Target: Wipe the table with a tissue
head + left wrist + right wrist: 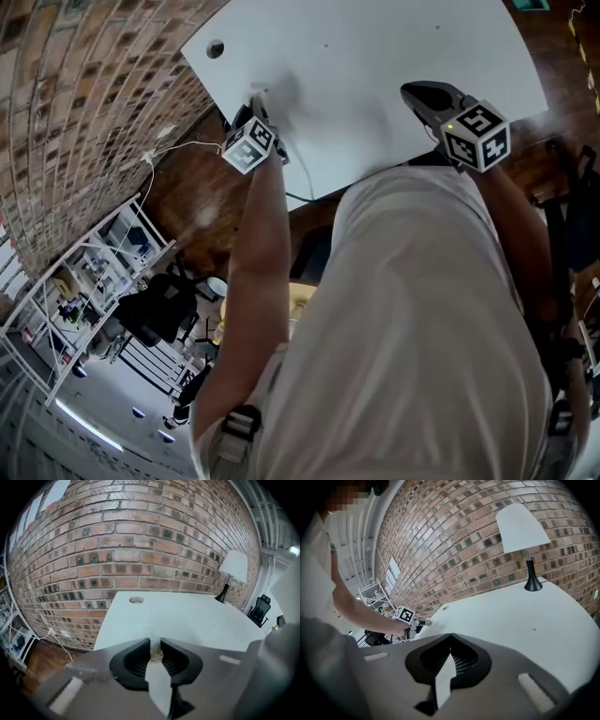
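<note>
Tissue (155, 654) sits pinched between the jaws of my left gripper (154, 643) over the white table (197, 618); my right gripper (450, 638) has its jaws together, empty.

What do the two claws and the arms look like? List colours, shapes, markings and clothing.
Left claw and right claw: grey bodies, black ribbed pads, each carrying a white cube printed with black square markers. Arms bare below a pale short-sleeved shirt; straps with dark buckles over it.
</note>
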Tool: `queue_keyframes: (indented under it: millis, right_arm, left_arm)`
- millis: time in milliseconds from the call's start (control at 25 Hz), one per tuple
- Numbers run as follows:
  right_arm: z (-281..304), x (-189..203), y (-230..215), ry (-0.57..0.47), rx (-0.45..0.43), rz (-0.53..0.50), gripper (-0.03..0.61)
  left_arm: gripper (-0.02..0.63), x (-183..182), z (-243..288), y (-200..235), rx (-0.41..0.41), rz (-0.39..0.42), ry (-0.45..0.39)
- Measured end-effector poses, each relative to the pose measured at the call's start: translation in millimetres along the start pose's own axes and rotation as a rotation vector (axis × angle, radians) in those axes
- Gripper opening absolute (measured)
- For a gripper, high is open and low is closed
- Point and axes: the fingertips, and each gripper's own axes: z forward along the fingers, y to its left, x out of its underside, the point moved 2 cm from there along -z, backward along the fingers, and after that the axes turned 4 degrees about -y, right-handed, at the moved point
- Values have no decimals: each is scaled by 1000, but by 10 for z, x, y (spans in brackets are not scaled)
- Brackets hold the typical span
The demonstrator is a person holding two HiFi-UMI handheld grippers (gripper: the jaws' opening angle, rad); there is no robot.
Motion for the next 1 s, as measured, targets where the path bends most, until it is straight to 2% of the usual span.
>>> queue_keyframes:
  millis: [200,400,640,1000]
  right_arm:
    - [32,-10,-61,12,-2,-4,8]
    - [50,-38,-74,16,-12,-6,8]
    - [17,-15,-115,22,-1,8,8]
    - [25,-15,-114,12,-12,22,8]
  left_arm:
    - [64,-111,39,-102,-11,59,18]
    - [64,-86,72,-35,-63,120,29]
    - [63,2,175,-173,-12,204,40]
    - [61,52,172,-354,-33,263,68]
